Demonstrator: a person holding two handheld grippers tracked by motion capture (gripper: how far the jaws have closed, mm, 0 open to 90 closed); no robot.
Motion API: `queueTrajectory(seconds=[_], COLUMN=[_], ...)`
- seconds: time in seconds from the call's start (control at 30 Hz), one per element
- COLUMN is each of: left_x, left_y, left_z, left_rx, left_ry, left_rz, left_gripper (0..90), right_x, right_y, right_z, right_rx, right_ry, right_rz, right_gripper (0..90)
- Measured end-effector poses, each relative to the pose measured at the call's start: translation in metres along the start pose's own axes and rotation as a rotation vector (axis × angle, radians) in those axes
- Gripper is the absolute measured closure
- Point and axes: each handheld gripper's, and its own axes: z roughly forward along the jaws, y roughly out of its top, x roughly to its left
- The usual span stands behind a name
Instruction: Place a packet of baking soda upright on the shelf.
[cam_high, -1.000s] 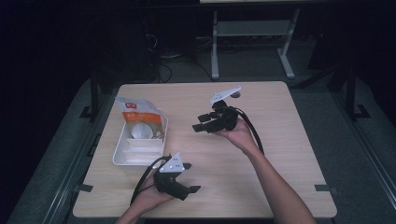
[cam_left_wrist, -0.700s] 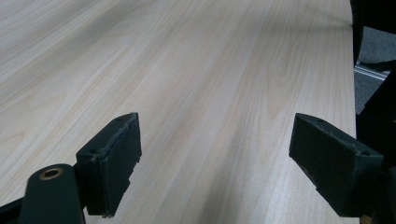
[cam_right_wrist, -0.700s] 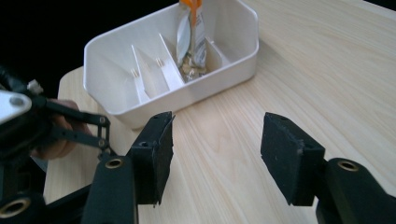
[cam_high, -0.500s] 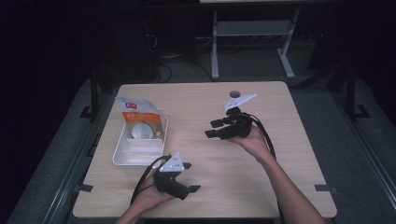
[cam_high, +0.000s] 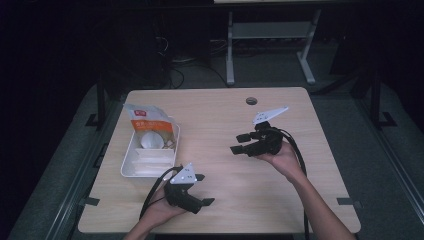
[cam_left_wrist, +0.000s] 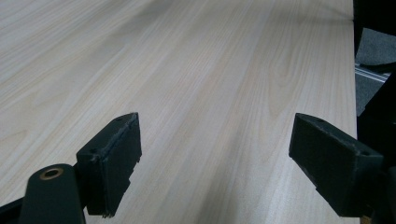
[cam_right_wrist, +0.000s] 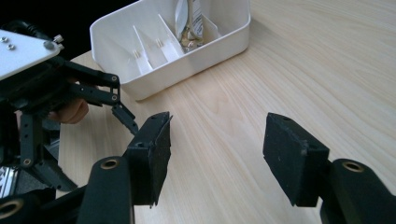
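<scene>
A white divided tray (cam_high: 131, 169) sits at the table's left, and an orange-and-white bag (cam_high: 146, 120) stands in its far end. My left gripper (cam_high: 205, 190) rests near the front edge, just right of the tray, open and pointing right. Its jaws (cam_left_wrist: 215, 154) stand wide over bare wood. My right gripper (cam_high: 236, 143) hovers at the table's centre-right, pointing left toward the tray (cam_right_wrist: 187, 51). It is open (cam_right_wrist: 215, 144). Its jaws have just been opening a little, and nothing is between them.
The light wooden table (cam_high: 220, 115) has a round cable hole (cam_high: 251, 101) near its far edge. A metal stand (cam_high: 270, 30) is on the floor behind the table. Black cables trail from both grippers toward the front edge.
My right gripper has moved to the right and slightly toward the front, away from the tray. The left gripper has stayed in place.
</scene>
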Motion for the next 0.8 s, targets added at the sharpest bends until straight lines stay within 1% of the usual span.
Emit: queueTrajectory(seconds=[0.07, 0.23, 0.3, 0.4, 0.47, 0.7, 0.77, 0.8], left_x=[0.0, 0.0, 0.0, 0.0, 0.0, 0.0, 0.001, 0.0], left_y=[0.0, 0.0, 0.0, 0.0, 0.0, 0.0, 0.0, 0.0], left_z=[0.0, 0.0, 0.0, 0.0, 0.0, 0.0, 0.0, 0.0], left_rx=[-0.002, -0.002, -0.002, -0.001, -0.003, -0.003, -0.001, 0.0], left_ry=[0.0, 0.001, 0.002, 0.002, 0.003, 0.002, 0.003, 0.002], left_rz=[-0.001, -0.004, -0.004, -0.003, -0.002, -0.003, 0.003, -0.001], left_gripper=[16.6, 16.6, 16.7, 16.7, 16.7, 16.7, 16.7, 16.8], right_x=[0.001, 0.002, 0.002, 0.003, 0.004, 0.01, 0.013, 0.014], right_y=[-0.004, -0.013, -0.015, -0.02, -0.024, -0.046, -0.055, -0.059], right_z=[-0.003, -0.012, -0.015, -0.018, -0.019, -0.028, -0.032, -0.035], right_rx=[-0.005, -0.005, 0.002, -0.003, -0.001, 0.002, -0.004, -0.002], right_ry=[-0.006, -0.012, -0.009, -0.015, -0.011, -0.013, -0.024, -0.025], right_rz=[-0.002, 0.011, 0.019, 0.019, 0.023, 0.032, 0.033, 0.039], right_gripper=[40.7, 40.6, 40.2, 40.2, 40.2, 39.6, 39.4, 39.3])
